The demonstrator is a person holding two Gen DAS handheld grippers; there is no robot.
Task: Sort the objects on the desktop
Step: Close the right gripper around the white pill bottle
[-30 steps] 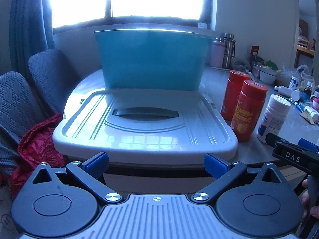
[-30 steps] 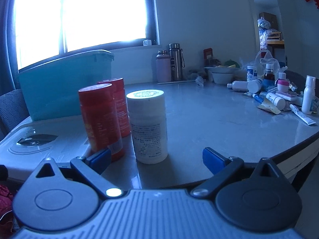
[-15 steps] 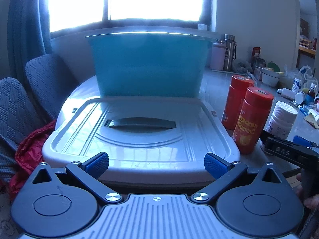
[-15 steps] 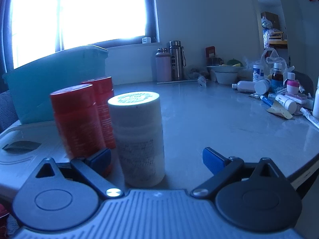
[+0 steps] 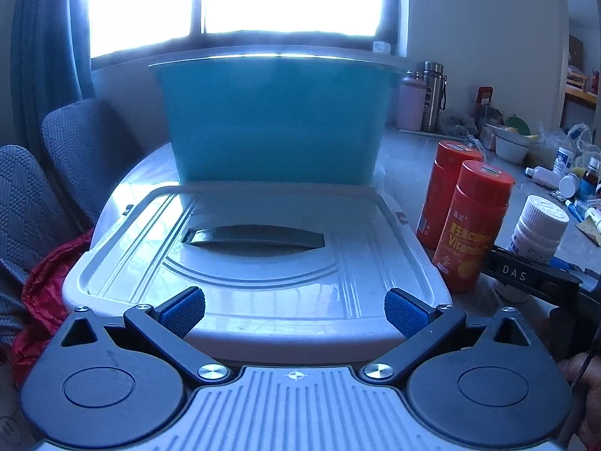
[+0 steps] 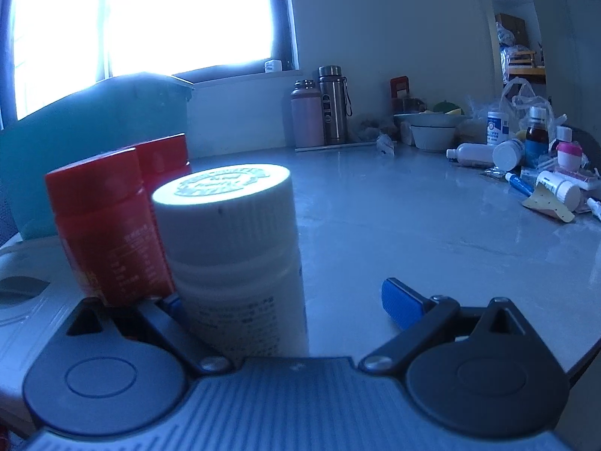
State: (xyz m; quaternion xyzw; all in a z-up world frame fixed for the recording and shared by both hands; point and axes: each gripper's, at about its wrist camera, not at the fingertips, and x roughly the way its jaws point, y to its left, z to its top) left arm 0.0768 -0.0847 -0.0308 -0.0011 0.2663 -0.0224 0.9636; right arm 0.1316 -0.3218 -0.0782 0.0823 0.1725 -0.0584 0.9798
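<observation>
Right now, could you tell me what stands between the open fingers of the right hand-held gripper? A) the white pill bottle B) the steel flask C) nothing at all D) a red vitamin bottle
A: in the right wrist view the white pill bottle stands upright between the spread fingers of the right hand-held gripper, with the two red bottles just beyond it on the left.

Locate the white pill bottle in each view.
Left wrist: white pill bottle at the right edge, beside the two orange vitamin bottles.
Right wrist: white pill bottle close up, left of centre, between the open tongs.
Shared landmark: teal bin.
</observation>
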